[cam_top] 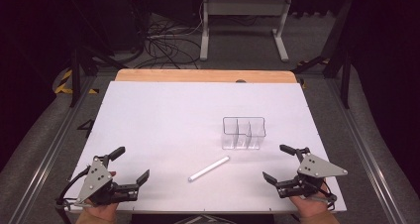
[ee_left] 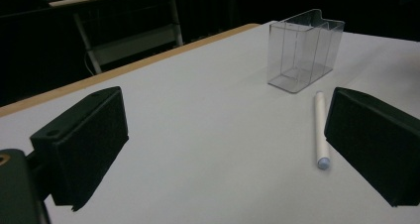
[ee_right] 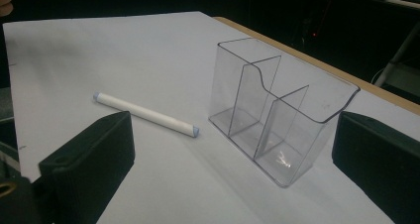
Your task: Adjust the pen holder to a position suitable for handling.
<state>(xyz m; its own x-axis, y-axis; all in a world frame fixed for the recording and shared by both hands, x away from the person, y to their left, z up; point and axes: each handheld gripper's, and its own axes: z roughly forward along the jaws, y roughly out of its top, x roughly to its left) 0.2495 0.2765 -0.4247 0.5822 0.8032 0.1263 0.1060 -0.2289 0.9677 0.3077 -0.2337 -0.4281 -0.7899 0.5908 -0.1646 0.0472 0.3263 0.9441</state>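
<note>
A white stick with pale blue ends (cam_top: 208,168) lies flat on the white table top, near the front middle. Behind it to the right stands an empty clear plastic holder (cam_top: 243,133) with three compartments. My left gripper (cam_top: 132,165) rests at the front left corner, jaws wide apart, nothing between them. My right gripper (cam_top: 278,163) rests at the front right, also open and empty. In the left gripper view the stick (ee_left: 321,130) lies just inside the right jaw, with the holder (ee_left: 303,49) farther off. In the right gripper view the stick (ee_right: 146,114) and holder (ee_right: 277,107) sit ahead of the jaws.
The white sheet (cam_top: 163,120) covers a wooden table whose bare edge (cam_top: 203,76) shows at the back. Beyond it stand a white desk frame (cam_top: 242,23) and loose cables (cam_top: 163,43) on the floor. Metal rails (cam_top: 49,149) run along both sides.
</note>
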